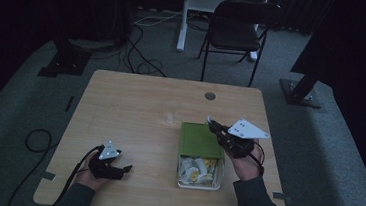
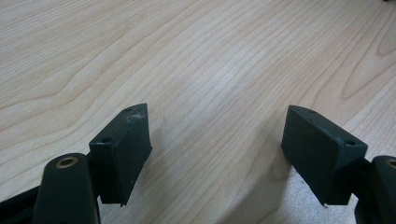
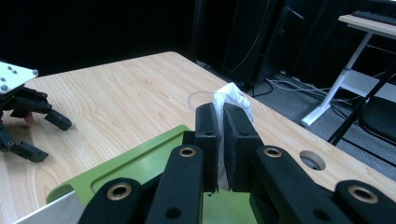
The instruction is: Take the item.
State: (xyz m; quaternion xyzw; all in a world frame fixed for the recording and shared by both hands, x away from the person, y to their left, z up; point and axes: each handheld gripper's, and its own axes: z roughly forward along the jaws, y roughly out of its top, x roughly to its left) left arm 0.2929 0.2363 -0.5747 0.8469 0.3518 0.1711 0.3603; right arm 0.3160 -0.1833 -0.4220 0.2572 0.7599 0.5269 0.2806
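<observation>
White sachet [image 3: 232,100] — one — clamped in right gripper [image 3: 219,116]; left gripper [image 2: 217,140] gapes over the table [image 2: 196,56], grasping nothing.

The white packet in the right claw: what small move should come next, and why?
Probably carry the white packet a little farther toward the clear plastic cup and stop above it. The right claw is shut on the packet and holds it over the green lid of the box, and the cup stands just beyond. The left claw rests open on the table, so it is not in the way.

Box [image 1: 200,171] on table [image 1: 135,109], lid [image 1: 199,139] behind.
</observation>
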